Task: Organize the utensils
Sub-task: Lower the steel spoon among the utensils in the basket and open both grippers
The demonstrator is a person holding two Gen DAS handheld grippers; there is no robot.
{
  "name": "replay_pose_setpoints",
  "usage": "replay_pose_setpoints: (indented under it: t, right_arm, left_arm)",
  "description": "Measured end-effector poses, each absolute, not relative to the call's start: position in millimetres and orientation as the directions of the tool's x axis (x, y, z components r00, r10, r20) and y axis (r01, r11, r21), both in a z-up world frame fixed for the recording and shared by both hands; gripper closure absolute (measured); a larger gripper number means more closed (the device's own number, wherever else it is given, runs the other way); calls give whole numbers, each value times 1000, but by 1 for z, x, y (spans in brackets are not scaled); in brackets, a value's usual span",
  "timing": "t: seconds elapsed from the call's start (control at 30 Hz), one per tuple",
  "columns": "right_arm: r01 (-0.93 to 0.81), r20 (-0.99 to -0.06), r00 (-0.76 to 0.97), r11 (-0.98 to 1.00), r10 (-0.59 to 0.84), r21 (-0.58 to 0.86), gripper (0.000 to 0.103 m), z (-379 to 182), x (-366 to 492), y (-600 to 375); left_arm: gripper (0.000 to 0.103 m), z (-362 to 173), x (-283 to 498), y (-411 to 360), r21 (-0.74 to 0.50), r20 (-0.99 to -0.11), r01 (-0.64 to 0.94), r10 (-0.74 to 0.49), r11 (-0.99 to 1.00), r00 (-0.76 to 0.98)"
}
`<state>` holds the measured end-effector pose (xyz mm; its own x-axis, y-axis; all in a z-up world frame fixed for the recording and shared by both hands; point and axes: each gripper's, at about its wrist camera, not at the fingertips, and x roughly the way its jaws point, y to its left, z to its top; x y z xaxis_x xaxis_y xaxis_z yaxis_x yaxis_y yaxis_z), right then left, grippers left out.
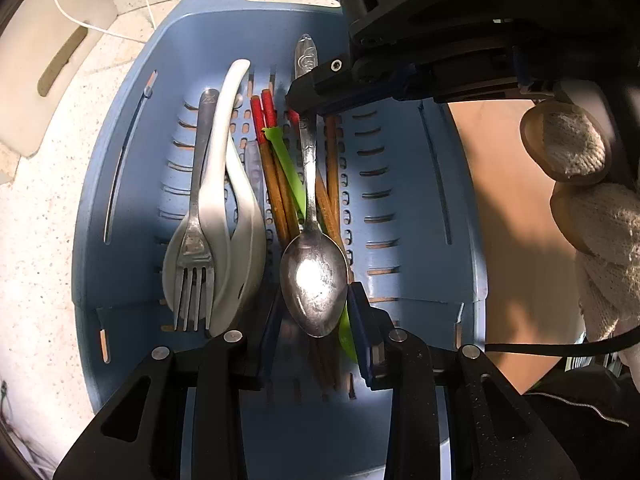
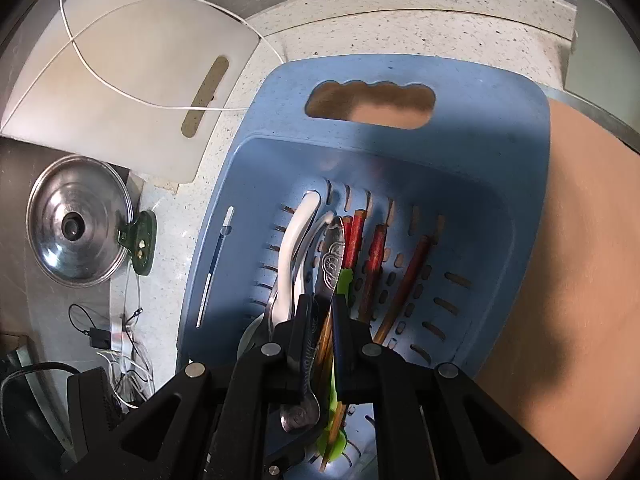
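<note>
A blue slotted basket [image 1: 400,200] holds a steel fork [image 1: 195,240], white spoons [image 1: 224,184], red-tipped wooden chopsticks [image 1: 276,184], a green utensil [image 1: 290,172] and a steel spoon [image 1: 314,276]. My left gripper [image 1: 316,320] is open, its fingers either side of the steel spoon's bowl. My right gripper [image 2: 320,336], seen from the left wrist view [image 1: 304,104] too, is shut on the steel spoon's handle [image 2: 334,256] inside the basket [image 2: 500,184].
A white cutting board [image 2: 132,76] with a white cable across it lies left of the basket on a speckled counter [image 2: 440,28]. A steel pot lid [image 2: 76,232] and loose wires sit at the far left. A brown surface [image 2: 580,240] lies to the right.
</note>
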<state>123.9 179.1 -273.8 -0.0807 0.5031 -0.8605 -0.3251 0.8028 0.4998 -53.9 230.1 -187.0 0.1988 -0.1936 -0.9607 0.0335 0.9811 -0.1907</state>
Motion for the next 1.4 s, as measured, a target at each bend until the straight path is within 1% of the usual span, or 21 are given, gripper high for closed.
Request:
replay_pose_setpoints:
  t: [0.5,1.1,1.4]
  right_arm:
    - [-394,-892,-65,810,448,435,93,-271,117,194]
    - [-381,-891,-55,816,450,435,93,-266,115,185]
    - [-385,-884,-37,810,465,442,93,-258,111,178]
  left_arm:
    - [72,-201,-58,244,-215,-958,8,-212,977,194]
    - [73,-204,-62,241,-208,-957,13,-206,978,205]
    - [73,-196,-65,236,-196,-956,9,-193,981,222]
